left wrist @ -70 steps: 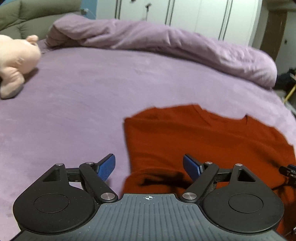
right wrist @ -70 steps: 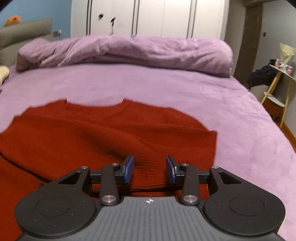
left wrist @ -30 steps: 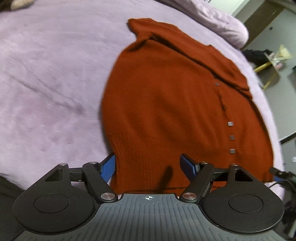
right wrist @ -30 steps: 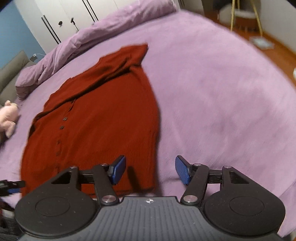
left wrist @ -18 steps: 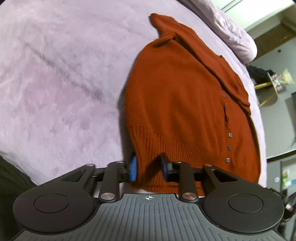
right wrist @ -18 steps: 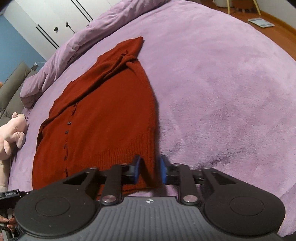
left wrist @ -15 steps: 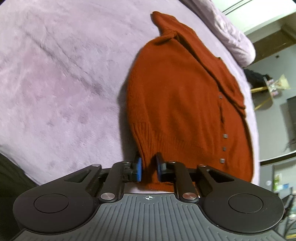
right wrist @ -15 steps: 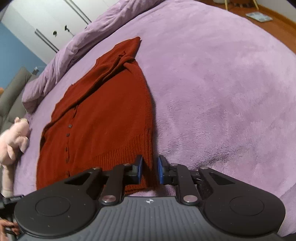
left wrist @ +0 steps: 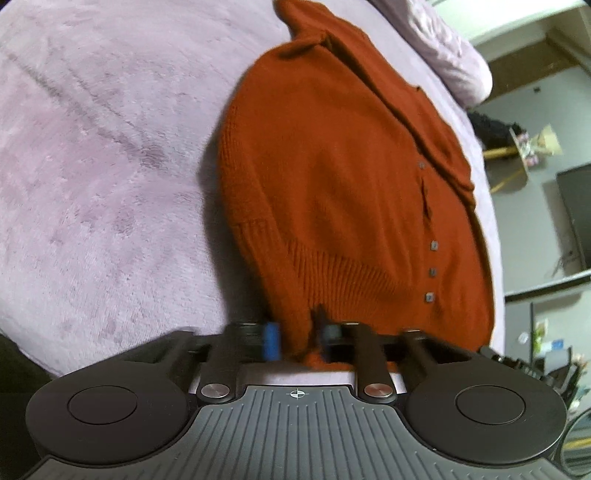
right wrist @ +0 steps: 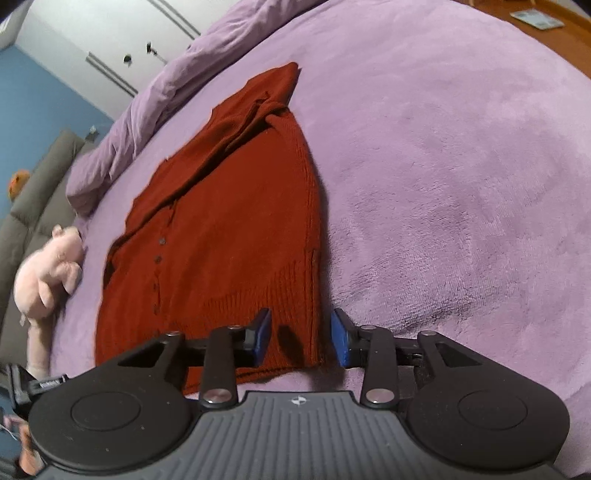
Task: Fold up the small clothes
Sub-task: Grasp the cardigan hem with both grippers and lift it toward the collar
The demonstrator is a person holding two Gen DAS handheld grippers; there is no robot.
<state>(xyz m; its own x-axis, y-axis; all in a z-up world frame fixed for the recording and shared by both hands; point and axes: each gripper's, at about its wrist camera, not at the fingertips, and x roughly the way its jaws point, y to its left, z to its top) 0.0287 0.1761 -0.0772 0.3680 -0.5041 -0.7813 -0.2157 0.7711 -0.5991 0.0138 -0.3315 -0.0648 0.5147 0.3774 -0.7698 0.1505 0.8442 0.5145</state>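
A rust-red knitted cardigan (left wrist: 332,166) lies flat on the purple bed cover (left wrist: 92,147), buttons up and ribbed hem nearest me. My left gripper (left wrist: 297,341) is shut on the hem's left corner, and the knit bunches up between its blue pads. In the right wrist view the cardigan (right wrist: 229,229) runs away to the upper left. My right gripper (right wrist: 301,338) straddles the hem's right corner. Its jaws are opening, and the pads stand clear of the cloth lying between them.
A rolled purple duvet (right wrist: 155,103) lies along the far side of the bed. A pink plush toy (right wrist: 48,269) sits left of the cardigan by a grey headboard (right wrist: 37,184). Wooden floor (right wrist: 554,18) shows beyond the bed's right edge. A yellow side table (left wrist: 517,155) stands past it.
Both grippers went from wide open to closed on the hem corners. The left stays closed and has pulled its corner up a little. The right jaws have parted again.
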